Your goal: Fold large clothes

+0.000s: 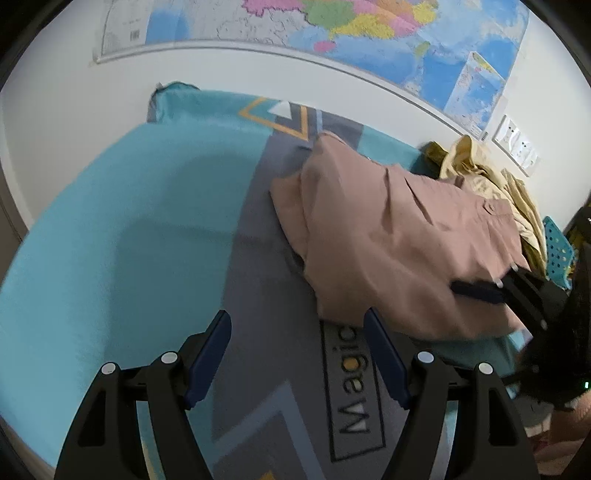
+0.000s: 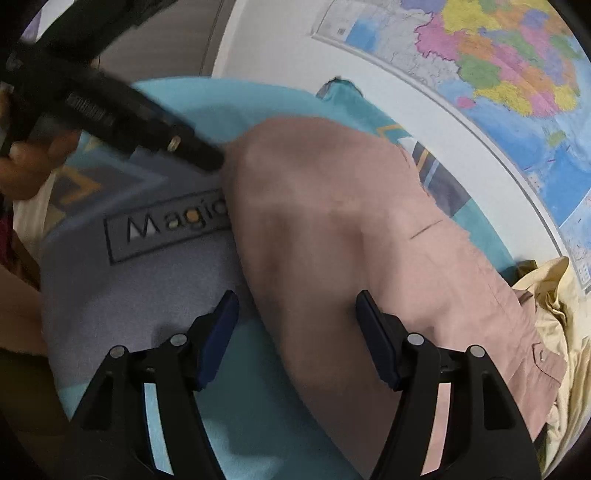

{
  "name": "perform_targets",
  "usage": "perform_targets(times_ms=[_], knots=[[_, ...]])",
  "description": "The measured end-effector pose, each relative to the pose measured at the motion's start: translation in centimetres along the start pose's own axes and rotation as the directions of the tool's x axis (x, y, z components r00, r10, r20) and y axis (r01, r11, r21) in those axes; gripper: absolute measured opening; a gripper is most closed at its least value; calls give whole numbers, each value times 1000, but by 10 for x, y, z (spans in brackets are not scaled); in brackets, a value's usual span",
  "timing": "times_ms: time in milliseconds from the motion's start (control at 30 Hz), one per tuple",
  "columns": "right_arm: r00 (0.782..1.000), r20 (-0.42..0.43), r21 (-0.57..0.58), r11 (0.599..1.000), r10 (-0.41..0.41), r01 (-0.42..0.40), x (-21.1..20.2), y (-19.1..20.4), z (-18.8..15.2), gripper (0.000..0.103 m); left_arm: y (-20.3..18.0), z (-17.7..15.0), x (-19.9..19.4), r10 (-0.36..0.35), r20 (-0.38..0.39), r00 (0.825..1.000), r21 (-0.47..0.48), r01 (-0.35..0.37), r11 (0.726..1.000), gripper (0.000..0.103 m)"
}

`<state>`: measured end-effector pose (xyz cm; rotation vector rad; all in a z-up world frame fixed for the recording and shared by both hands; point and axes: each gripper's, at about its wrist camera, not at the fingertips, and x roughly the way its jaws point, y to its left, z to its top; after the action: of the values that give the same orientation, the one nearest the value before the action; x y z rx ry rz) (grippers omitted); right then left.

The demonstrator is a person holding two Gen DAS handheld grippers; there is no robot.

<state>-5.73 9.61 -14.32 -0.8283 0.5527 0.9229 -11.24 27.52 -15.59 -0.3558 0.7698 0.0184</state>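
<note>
A folded pink garment [image 1: 399,240] lies on the teal and grey mat [image 1: 129,221], its near edge covering part of a "Magic" label [image 1: 351,380]. My left gripper [image 1: 297,354] is open over the grey stripe just left of the garment, with nothing between its fingers. My right gripper [image 1: 491,284] reaches in from the right over the garment's near corner. In the right wrist view the right gripper [image 2: 295,332] is open above the pink garment [image 2: 351,240], and the cloth lies flat below the gap. The blurred left gripper [image 2: 207,157] points at the garment's left edge.
A heap of beige and olive clothes [image 1: 480,173] sits at the mat's far right, against the wall. A map [image 1: 369,29] hangs on the wall, with sockets [image 1: 517,146] below it. A blue perforated object [image 1: 557,251] shows at the right. A hand [image 2: 29,170] holds the left gripper.
</note>
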Motion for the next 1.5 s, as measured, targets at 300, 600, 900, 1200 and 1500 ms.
perform_targets(times_ms=[300, 600, 900, 1200, 1500], knots=[[996, 66, 196, 978, 57, -68, -12, -36, 11, 8, -24, -1, 21, -205, -55, 977, -31, 204, 979, 71], [989, 67, 318, 936, 133, -148, -13, -50, -1, 28, -27, 18, 55, -451, -53, 891, -224, 430, 875, 72], [940, 195, 543, 768, 279, -340, -64, -82, -53, 46, -40, 34, 72, -462, -50, 886, -230, 440, 868, 76], [917, 307, 824, 412, 254, -389, -121, -117, -177, 60, -60, 49, 88, -431, -76, 899, -175, 414, 893, 79], [986, 165, 964, 207, 34, -168, -135, -139, -248, 71, -60, 51, 89, -297, -98, 950, -141, 282, 949, 41]])
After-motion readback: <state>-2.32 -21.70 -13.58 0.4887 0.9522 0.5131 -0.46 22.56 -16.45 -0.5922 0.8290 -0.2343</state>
